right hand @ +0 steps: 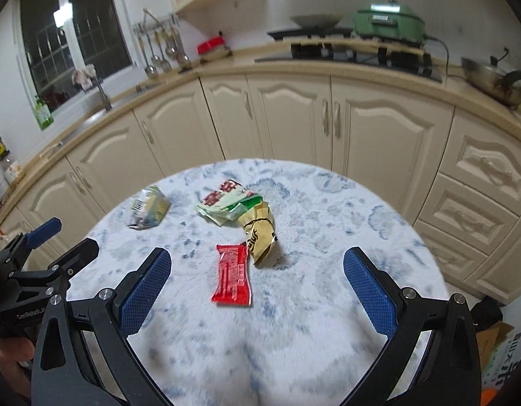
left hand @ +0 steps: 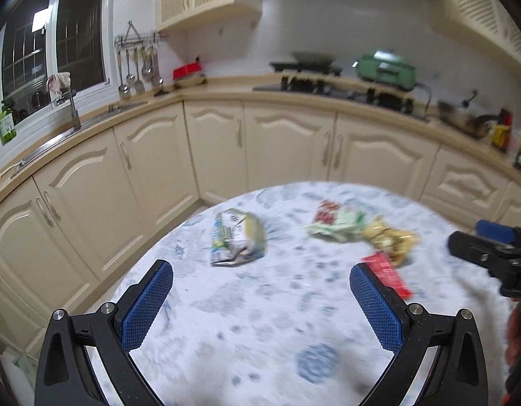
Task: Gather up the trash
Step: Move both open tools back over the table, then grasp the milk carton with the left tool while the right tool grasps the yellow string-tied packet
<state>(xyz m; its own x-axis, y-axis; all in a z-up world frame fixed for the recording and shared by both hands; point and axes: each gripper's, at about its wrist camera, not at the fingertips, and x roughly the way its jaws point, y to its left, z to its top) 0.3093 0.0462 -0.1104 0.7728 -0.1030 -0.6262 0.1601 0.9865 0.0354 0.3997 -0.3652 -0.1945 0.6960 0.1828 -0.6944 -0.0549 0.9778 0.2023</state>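
Observation:
Several pieces of trash lie on a round table with a blue-white cloth point(right hand: 328, 223). A red wrapper point(right hand: 233, 275) lies in front of my right gripper point(right hand: 257, 267), which is open and empty above the table. A gold wrapper point(right hand: 260, 233) touches it, with a green-white-red packet point(right hand: 228, 201) behind. A green-yellow packet point(right hand: 150, 207) lies apart at the left. In the left wrist view my left gripper point(left hand: 260, 279) is open and empty, with the green-yellow packet point(left hand: 238, 238) ahead, and the green-white packet point(left hand: 334, 221), gold wrapper point(left hand: 390, 238) and red wrapper point(left hand: 390, 272) to the right.
Cream kitchen cabinets point(right hand: 294, 118) curve behind the table, with a sink point(left hand: 74, 125), a stove point(right hand: 355, 54) and a green cooker point(right hand: 388, 22) on the counter. A cardboard box point(right hand: 497, 348) sits on the floor at the right.

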